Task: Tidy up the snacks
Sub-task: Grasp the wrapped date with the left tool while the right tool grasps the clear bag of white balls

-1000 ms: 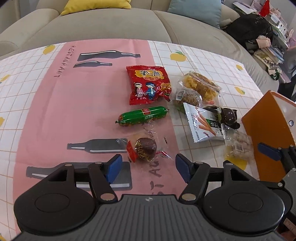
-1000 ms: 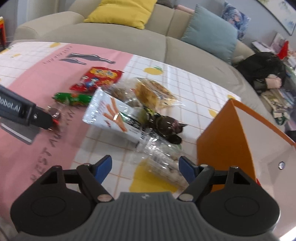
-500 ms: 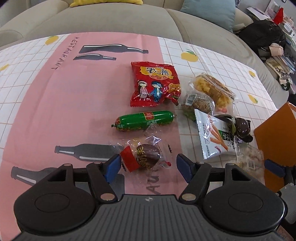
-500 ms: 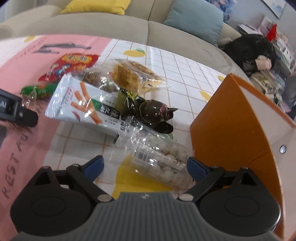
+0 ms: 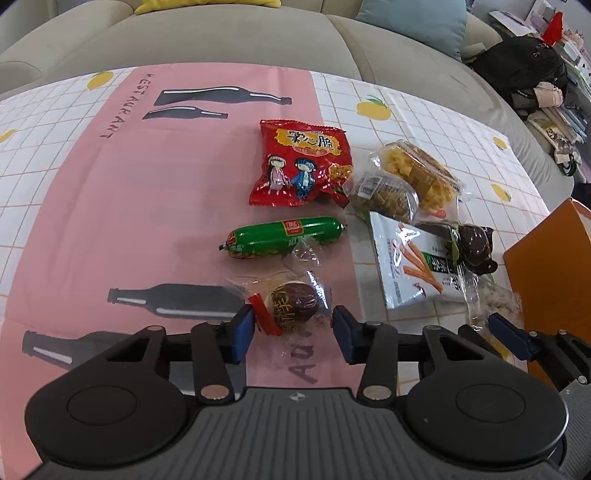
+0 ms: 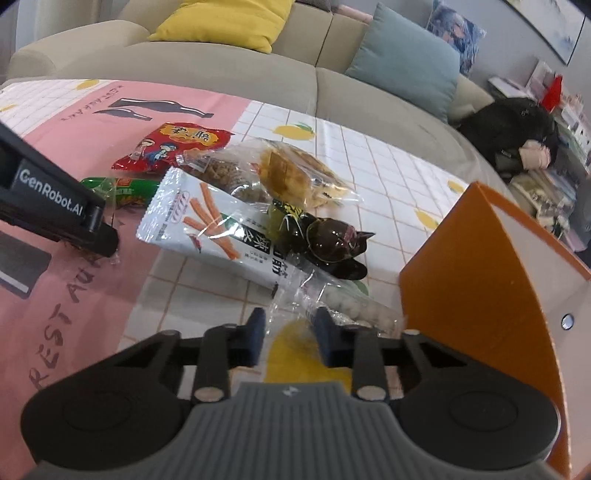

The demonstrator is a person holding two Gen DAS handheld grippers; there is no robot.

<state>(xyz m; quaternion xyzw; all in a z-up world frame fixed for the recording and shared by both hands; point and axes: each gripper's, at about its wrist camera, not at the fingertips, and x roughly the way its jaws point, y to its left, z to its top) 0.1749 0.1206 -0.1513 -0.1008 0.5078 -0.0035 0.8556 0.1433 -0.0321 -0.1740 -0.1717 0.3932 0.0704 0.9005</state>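
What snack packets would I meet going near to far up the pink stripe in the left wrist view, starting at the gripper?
Left gripper → clear-wrapped dark round snack between its fingers → green sausage → red chip bag.

The orange box runs off the right edge, and the clear packet hides partly behind the fingers.

A plastic tablecloth, white-checked with yellow lemons and a pink band printed with dark bottles, covers the table. Behind it stands a beige fabric sofa with a yellow cushion and a teal cushion. A black bag lies at the sofa's far right.
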